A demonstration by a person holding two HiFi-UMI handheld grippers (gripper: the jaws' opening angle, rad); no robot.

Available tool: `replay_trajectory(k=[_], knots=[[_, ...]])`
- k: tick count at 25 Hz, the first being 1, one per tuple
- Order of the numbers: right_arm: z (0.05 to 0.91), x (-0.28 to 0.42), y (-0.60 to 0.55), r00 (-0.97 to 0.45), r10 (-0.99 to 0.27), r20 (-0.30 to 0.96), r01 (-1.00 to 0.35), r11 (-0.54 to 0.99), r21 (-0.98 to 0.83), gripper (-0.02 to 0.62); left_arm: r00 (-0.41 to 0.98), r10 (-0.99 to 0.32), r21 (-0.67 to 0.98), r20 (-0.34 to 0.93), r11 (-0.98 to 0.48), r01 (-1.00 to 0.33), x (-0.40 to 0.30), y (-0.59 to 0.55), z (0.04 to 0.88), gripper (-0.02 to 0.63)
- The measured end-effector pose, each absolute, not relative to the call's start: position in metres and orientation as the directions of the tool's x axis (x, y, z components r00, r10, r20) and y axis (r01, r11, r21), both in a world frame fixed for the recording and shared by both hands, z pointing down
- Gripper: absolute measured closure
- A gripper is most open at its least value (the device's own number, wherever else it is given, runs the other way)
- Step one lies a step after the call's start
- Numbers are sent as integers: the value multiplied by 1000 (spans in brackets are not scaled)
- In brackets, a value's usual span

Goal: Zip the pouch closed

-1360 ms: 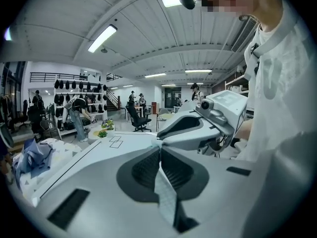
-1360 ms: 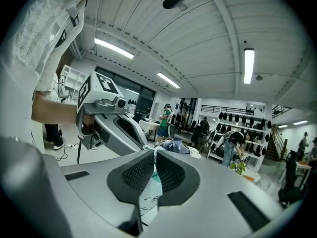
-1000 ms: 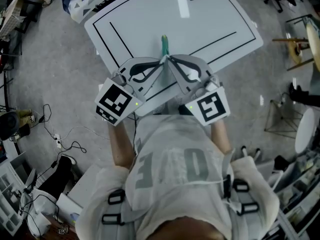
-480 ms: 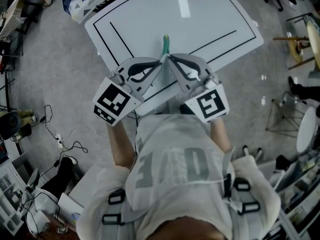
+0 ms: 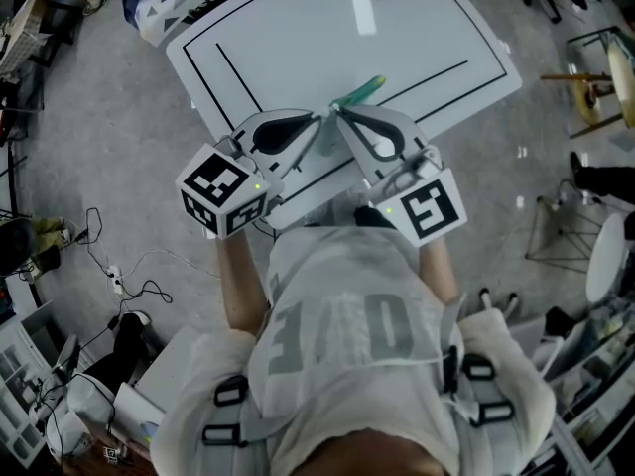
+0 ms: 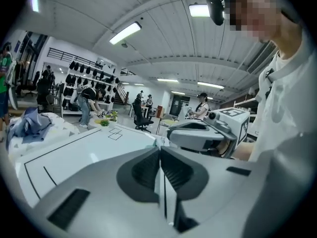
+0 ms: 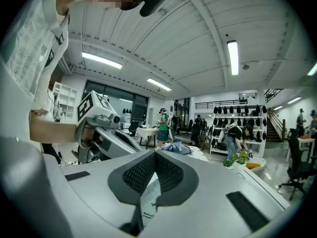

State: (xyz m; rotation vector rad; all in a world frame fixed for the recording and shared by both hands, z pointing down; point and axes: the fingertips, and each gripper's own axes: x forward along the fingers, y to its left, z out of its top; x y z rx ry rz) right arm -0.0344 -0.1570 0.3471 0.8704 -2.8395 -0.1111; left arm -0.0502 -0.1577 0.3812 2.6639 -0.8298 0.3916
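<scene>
Green slim pouch [image 5: 359, 93] is located in the air above the white counter [image 5: 298, 28], clear of its surface. It is seen edge-on in the head view and slants up toward the right of that view. Its near end meets the tips of both tools; the far end projects free.

Left hand-held gripper [image 5: 319, 120]: jaws closed together. In the left gripper view [image 6: 159, 152] the dark ribbed pads stand face to face with only a thin pale layer between them. A scrap of pale green material shows just past the tips. Finding: clamped on the near end of the pouch.

Right hand-held gripper [image 5: 337, 117]: jaws closed likewise. In the right gripper view [image 7: 154, 155] a pale strip of the pouch [image 7: 147, 202], bearing small dark print, is pinched between the mesh-textured pads and hangs below them. Finding: clamped on the pouch, just beside the left tool's hold.

The two tools converge in a V, tips all but touching. Each carries a cube with square black-and-white markers, left cube [image 5: 223, 191] and right cube [image 5: 422, 206], near the person's hands.

The counter is marked with thin black lines [image 5: 223, 72] forming a large rectangle. The state of the zip cannot be determined from any view.
</scene>
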Motion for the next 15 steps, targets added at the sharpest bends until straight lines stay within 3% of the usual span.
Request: replay_trajectory(k=[4, 9, 15], knots=[[352, -26, -164, -800, -589, 115, -591, 807, 21, 588, 847, -453, 243, 277, -820, -518, -36, -152, 378, 598], [370, -2, -176, -764, -638, 94, -643, 744, -180, 588, 856, -397, 144, 330, -875, -462, -31, -143, 375, 601], [380, 3, -184, -728, -671, 142, -686, 717, -126, 588, 859, -370, 168, 353, -878, -448, -38, -135, 377, 601]])
